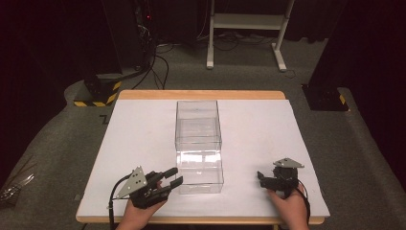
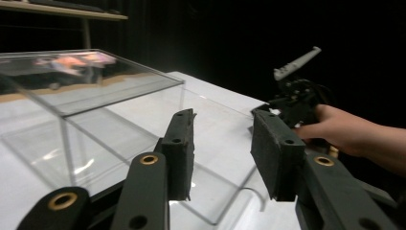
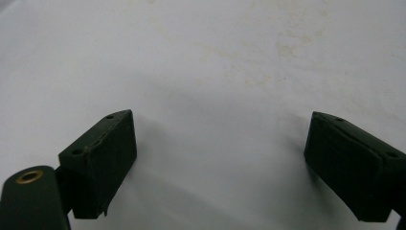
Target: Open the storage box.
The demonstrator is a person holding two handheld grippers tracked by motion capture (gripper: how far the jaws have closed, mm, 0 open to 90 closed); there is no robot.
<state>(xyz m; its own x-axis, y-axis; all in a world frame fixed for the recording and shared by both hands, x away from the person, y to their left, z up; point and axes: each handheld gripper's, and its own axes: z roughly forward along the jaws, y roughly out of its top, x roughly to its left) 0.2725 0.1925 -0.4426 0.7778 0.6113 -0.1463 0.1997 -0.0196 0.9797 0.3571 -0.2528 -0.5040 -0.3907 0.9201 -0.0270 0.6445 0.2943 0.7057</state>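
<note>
A clear plastic box [image 1: 198, 143] stands in the middle of the white table top [image 1: 139, 143], long side running away from me. My left gripper [image 1: 173, 177] is held just off the box's near left corner, pointing right, jaws open with nothing pressed between them. In the left gripper view the box [image 2: 95, 96] lies ahead, and its near lower edge shows through the gap of my left gripper [image 2: 222, 117]. My right gripper [image 1: 261, 178] rests near the table's front right, open. In its own view my right gripper [image 3: 220, 120] faces bare white surface.
The table's wooden rim [image 1: 201, 94] shows at the far edge. Beyond it on the grey floor are a white desk frame [image 1: 246, 28], cables [image 1: 158, 67], a stand with a yellow-black striped base [image 1: 98, 93] at left and a black base [image 1: 325, 98] at right.
</note>
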